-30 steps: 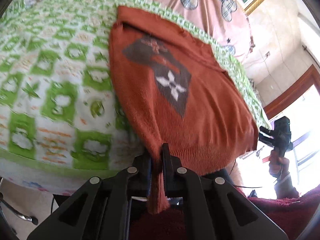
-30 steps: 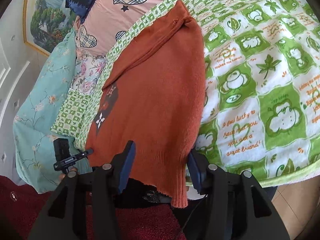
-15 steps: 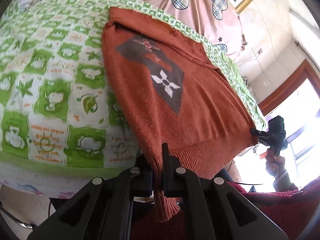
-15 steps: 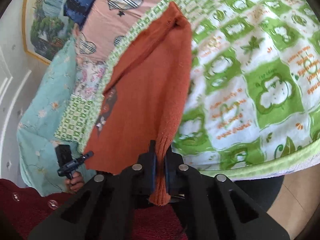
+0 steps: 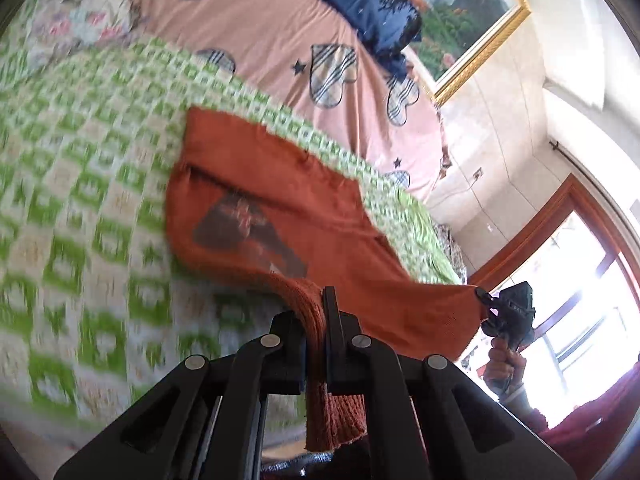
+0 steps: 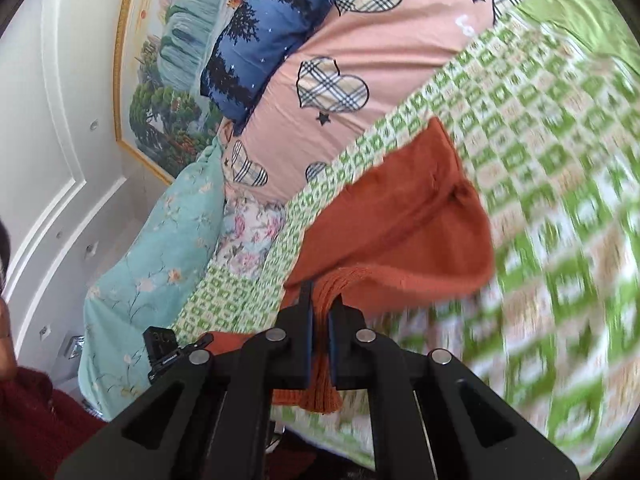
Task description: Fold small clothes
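A small rust-orange knit sweater (image 5: 320,216) with a dark patch on its front lies on a green-and-white patterned blanket (image 5: 80,184). My left gripper (image 5: 318,312) is shut on one corner of its ribbed hem, lifted off the bed. My right gripper (image 6: 319,312) is shut on the other hem corner; the sweater (image 6: 404,224) arches back toward its collar. The right gripper also shows in the left wrist view (image 5: 510,312), holding the stretched hem. The left gripper shows in the right wrist view (image 6: 164,350).
A pink sheet with plaid hearts (image 6: 360,48) and a dark blue pillow (image 6: 260,40) lie beyond the blanket. A teal floral cover (image 6: 160,264) hangs at the bed's side. A framed painting (image 5: 460,12) hangs on the wall. A bright window (image 5: 580,300) is at right.
Both grippers have lifted the hem and carried it forward over the sweater toward the collar. The lower half now arches above the bed. Both views are blurred by the motion.
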{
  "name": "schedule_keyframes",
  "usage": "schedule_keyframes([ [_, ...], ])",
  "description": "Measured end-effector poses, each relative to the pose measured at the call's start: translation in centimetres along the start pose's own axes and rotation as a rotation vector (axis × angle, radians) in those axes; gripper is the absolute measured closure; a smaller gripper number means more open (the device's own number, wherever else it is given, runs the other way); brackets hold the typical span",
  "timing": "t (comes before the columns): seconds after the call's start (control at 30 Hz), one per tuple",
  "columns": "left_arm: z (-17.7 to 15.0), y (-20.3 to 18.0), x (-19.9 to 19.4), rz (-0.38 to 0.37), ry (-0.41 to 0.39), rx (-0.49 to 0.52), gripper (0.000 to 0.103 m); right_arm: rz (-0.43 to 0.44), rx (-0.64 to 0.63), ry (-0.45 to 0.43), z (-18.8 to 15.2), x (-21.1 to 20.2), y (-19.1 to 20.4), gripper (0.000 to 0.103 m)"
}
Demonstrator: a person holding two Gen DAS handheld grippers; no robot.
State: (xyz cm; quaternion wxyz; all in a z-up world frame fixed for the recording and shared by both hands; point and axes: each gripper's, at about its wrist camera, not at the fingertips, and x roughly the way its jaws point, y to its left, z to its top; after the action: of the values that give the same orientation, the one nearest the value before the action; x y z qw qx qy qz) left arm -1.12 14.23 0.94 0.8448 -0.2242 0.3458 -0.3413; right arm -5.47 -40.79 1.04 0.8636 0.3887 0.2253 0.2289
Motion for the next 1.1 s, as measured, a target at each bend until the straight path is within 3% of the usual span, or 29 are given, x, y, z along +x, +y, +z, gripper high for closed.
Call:
schedule_keyframes([
  [0.27, 11.0, -0.3, 4.7, 0.088, -0.117, 0.056, 0.098, -0.195, 0.0, -0.068, 9.5, 6.9, -2.2, 0.096],
  [0.53, 18.9, 3.9, 12.7, 0.192, -0.089, 0.023, 0.098, -0.316, 0.053, -0.025, 15.3, 14.7, -6.8, 0.096],
  [0.73, 20.9, 8.6, 18.3, 0.256, -0.012, -0.018, 0.098, -0.394, 0.058, 0.048, 16.0, 19.6, -9.9, 0.096],
  [0.9, 21.0, 12.8, 22.4, 0.299, 0.051, -0.072, 0.097, -0.516, 0.073, 0.123, 14.9, 22.5, -12.7, 0.095],
  [1.0, 20.3, 14.9, 25.0, 0.336, 0.111, -0.103, 0.094, -0.532, 0.097, 0.121, 13.8, 21.2, -12.7, 0.092],
  [1.1, 19.0, 15.7, 25.1, 0.321, 0.147, -0.159, 0.092, -0.546, -0.01, 0.072, 12.5, 18.8, -9.4, 0.084],
])
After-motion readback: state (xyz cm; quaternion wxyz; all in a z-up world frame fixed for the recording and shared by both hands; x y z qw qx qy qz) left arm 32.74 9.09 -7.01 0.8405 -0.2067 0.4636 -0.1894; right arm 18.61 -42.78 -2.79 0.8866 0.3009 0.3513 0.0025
